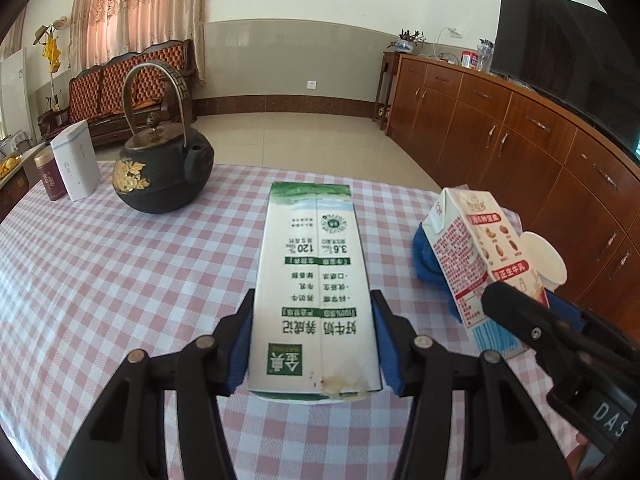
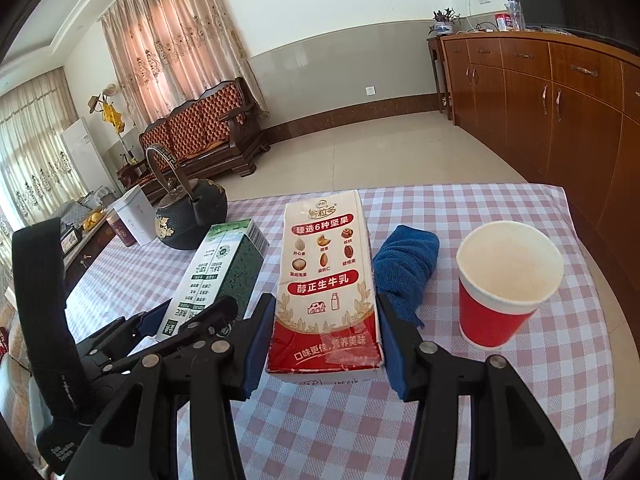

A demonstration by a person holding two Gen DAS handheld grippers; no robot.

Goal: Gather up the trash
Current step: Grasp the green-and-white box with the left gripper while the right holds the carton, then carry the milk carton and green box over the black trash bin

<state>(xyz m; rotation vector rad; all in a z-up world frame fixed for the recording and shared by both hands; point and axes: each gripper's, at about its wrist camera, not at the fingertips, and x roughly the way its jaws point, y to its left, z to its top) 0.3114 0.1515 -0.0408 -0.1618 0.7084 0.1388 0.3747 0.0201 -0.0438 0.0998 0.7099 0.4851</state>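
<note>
A green-and-white milk carton [image 1: 316, 292] lies lengthwise between the blue pads of my left gripper [image 1: 314, 300], which is shut on it above the checked tablecloth. To its right, a red-and-white nut-milk carton [image 2: 326, 280] sits between the pads of my right gripper [image 2: 325, 308], shut on its lower end. In the left wrist view the red carton [image 1: 464, 248] tilts at the right with one black finger [image 1: 520, 316] in front of it. The right wrist view shows the green carton [image 2: 216, 272] at the left, held in the left gripper [image 2: 192, 314].
A red paper cup [image 2: 504, 284] stands empty at the right, beside a folded blue cloth [image 2: 408, 264]. A black iron teapot [image 1: 160, 172], a white tin [image 1: 76, 164] and a dark red tin [image 1: 48, 174] stand at the far left. Wooden cabinets [image 1: 520, 140] run past the table's right edge.
</note>
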